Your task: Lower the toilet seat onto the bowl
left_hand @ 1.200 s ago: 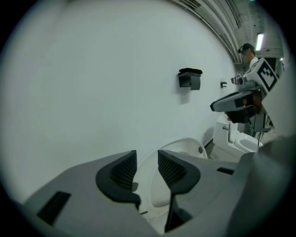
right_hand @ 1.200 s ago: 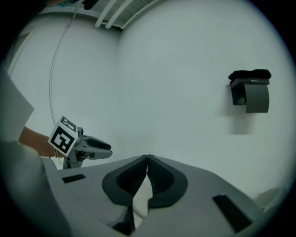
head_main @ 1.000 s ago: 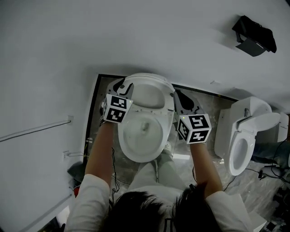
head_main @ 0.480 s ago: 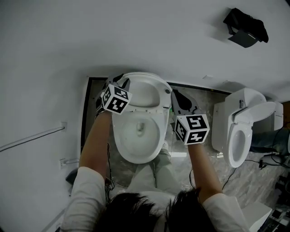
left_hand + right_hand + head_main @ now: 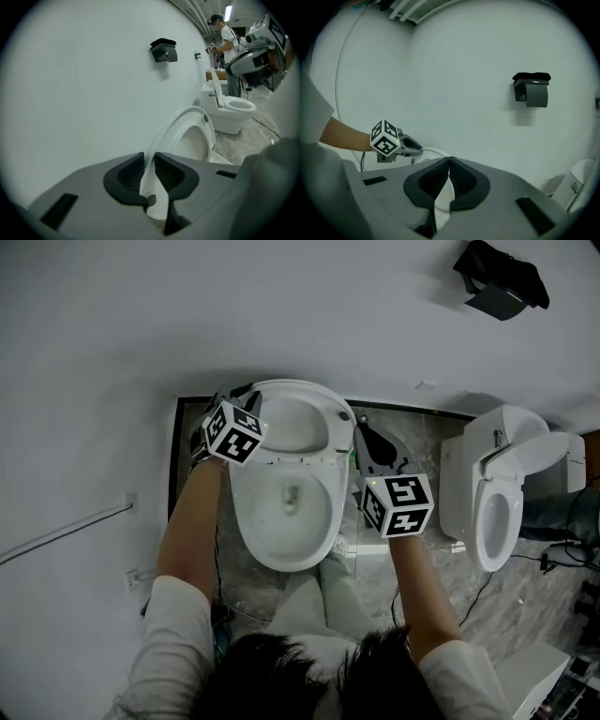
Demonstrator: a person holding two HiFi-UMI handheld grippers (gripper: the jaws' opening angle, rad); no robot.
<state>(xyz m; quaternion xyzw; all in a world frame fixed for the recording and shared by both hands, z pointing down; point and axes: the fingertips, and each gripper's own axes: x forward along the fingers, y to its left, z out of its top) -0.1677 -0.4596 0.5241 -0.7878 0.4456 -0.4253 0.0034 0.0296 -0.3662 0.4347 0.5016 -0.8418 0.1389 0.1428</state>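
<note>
My left gripper (image 5: 149,159) was closing. Its jaws had been wide a second earlier and were now narrowed round the left rim of the raised toilet seat (image 5: 166,133), which ran up between the two pads. From that angle I could not be sure the pads were pressing yet; the rim seemed to fill the gap without being squeezed. Over that second the gripper had also climbed from beside the bowl (image 5: 283,562) to the seat's upper edge near the wall. The seat itself had not moved. It stood tipped back over the rear of the bowl, the opening below it uncovered. My right gripper (image 5: 449,161) hung to the right of the seat with its jaws together and nothing held. I judged the grasp nearly made and the lowering not yet begun.
</note>
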